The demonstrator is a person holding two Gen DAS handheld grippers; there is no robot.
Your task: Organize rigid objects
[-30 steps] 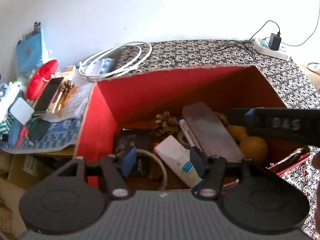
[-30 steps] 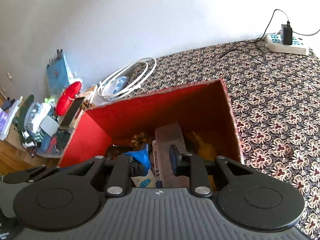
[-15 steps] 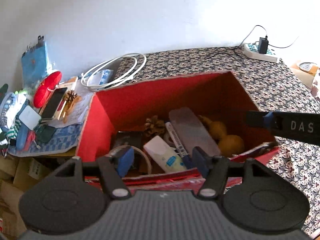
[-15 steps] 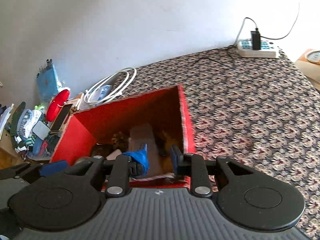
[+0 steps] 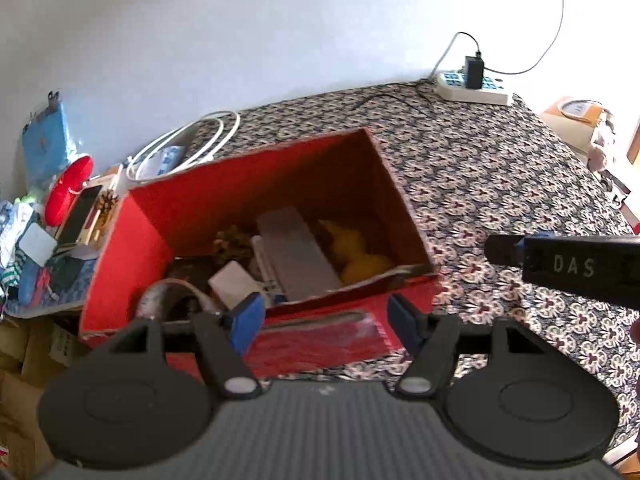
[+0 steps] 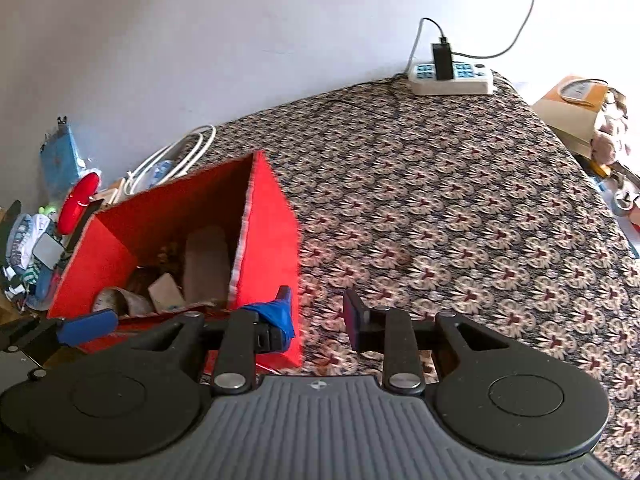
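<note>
A red cardboard box [image 5: 132, 248] stands on the patterned tablecloth and holds several rigid objects: a grey case [image 5: 296, 252], a white bottle [image 5: 232, 284], yellow gourds [image 5: 356, 252] and a pine cone [image 5: 232, 240]. It also shows in the right wrist view [image 6: 268, 232]. My left gripper [image 5: 326, 318] is open and empty, above the box's near edge. My right gripper [image 6: 318, 314] is open and empty, over the cloth just right of the box. Its side also shows in the left wrist view [image 5: 568, 264].
A power strip [image 5: 472, 88] with a plugged charger lies at the table's far edge. A coiled white cable [image 5: 188, 148] lies behind the box. Left of the table is clutter: a red case [image 5: 68, 188], a phone and papers. A patterned cloth [image 6: 460, 216] covers the table.
Both grippers have drawn back and up from inside the box. The right gripper has also swung right, off the box and over the cloth. Both stay empty.
</note>
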